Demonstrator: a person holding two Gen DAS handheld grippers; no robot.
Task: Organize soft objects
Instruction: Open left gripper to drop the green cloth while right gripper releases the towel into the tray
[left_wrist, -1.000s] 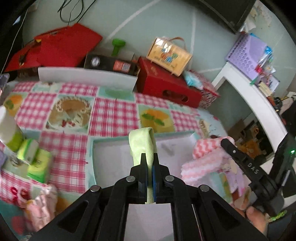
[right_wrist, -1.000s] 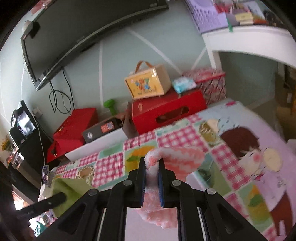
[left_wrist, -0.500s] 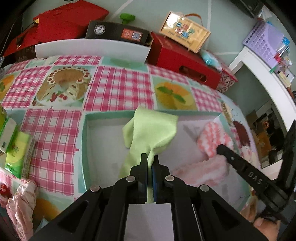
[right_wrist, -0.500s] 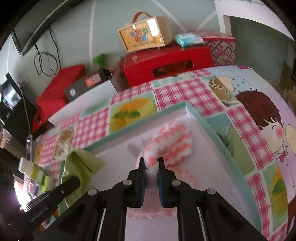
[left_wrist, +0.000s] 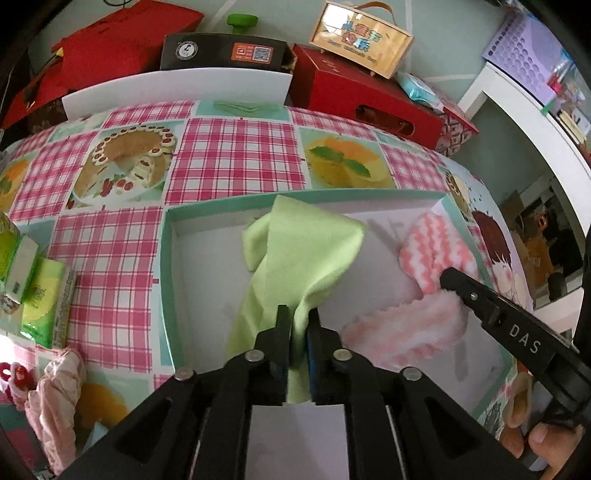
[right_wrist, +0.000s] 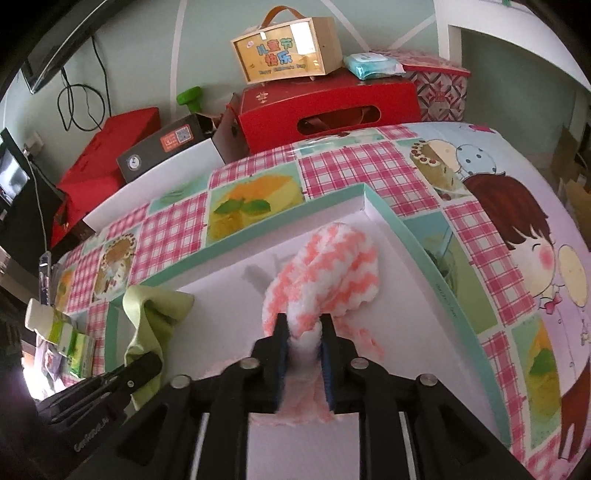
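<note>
Left hand-held gripper (left_wrist: 297, 325) clamped on the green cloth (left_wrist: 299, 254), pinching a bunched fold between both pads. Cloth draped down into the shallow white tray (left_wrist: 207, 280) with the teal rim, its far corner folded over near the tray's back wall. Over on the right, right hand-held gripper (right_wrist: 303, 334) clenched on the pink-and-white fuzzy cloth (right_wrist: 332, 266), gripping a twisted bit of it, the puffy bulk resting on the tray floor close to the far right corner. Both cloths inside the same tray, side by side, green to the left, pink to the right, not touching as far as can be told. From the left wrist view, one black finger of the right gripper pressed against the pink cloth, a thumb (left_wrist: 543, 439) just visible at the lower right edge. Tray sitting on a table under a pink checked tablecloth (left_wrist: 236, 155) printed with cakes and fruit. Left of the tray, green tissue packs (left_wrist: 44, 299) and a crumpled pale pink fabric (left_wrist: 55, 398) lying on the tablecloth. Behind the table, a red box (right_wrist: 328, 110) with a yellow carry-case (right_wrist: 288, 51) on top.
</note>
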